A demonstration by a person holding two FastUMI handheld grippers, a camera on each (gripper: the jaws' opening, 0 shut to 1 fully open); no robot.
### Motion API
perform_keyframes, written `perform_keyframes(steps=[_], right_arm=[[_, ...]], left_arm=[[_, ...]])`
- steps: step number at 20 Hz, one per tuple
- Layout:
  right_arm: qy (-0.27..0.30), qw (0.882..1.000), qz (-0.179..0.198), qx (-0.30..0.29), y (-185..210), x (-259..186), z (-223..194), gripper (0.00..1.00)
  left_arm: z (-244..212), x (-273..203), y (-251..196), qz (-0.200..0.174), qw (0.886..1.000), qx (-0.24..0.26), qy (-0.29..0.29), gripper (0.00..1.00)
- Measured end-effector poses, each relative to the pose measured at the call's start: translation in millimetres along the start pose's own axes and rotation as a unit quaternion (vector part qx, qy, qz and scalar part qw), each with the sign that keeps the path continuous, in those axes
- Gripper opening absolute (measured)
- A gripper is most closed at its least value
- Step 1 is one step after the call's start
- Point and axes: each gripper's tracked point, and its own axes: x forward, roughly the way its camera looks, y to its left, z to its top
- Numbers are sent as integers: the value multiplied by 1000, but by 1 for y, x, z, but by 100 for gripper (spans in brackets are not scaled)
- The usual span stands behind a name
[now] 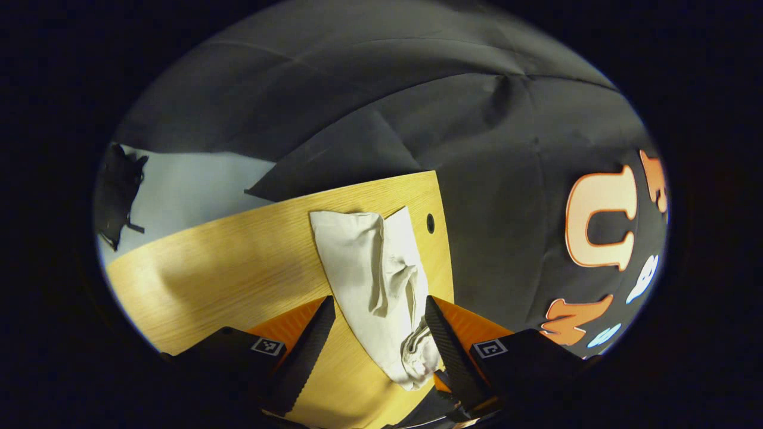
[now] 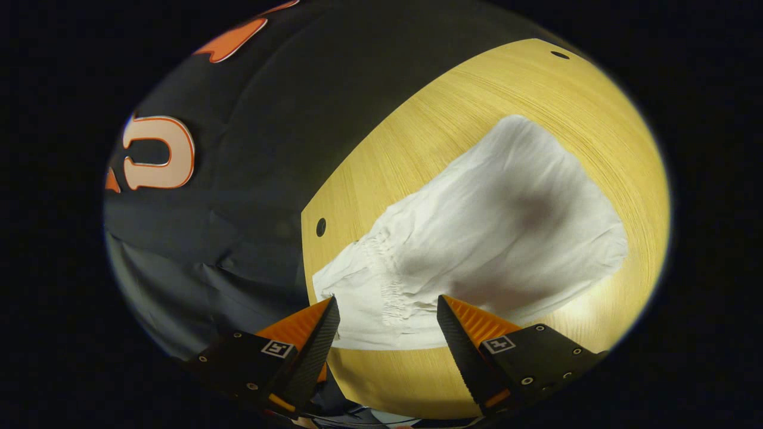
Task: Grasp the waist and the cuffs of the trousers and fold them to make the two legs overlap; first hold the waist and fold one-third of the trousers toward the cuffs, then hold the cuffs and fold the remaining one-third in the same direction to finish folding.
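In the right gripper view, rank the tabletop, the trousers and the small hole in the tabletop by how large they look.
1. tabletop: largest, running under and around everything else.
2. trousers: cover a large share of it.
3. hole: by far the smallest, a dark dot near the tabletop's edge.

The gaps are wide, so nearness to the camera doesn't blur this order.

Left tool (image 1: 379, 310) fingers spread wide; right tool (image 2: 388, 307) fingers likewise spread, nothing gripped

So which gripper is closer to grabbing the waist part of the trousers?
Probably the right gripper. Its open fingers straddle the gathered waistband of the white trousers on the wooden table. The left gripper is open too, over a bunched end I can't identify.
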Motion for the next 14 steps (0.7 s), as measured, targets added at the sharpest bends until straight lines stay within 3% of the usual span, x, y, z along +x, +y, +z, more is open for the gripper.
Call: perform_keyframes(steps=[9, 14], right_arm=[[-32, 998, -9, 48, -40, -37, 28, 98], [-42, 996, -6, 72, -54, -46, 43, 98]], left_arm=[[12, 45, 25, 34, 999, -34, -2, 99], [13, 67, 13, 16, 999, -28, -5, 99]])
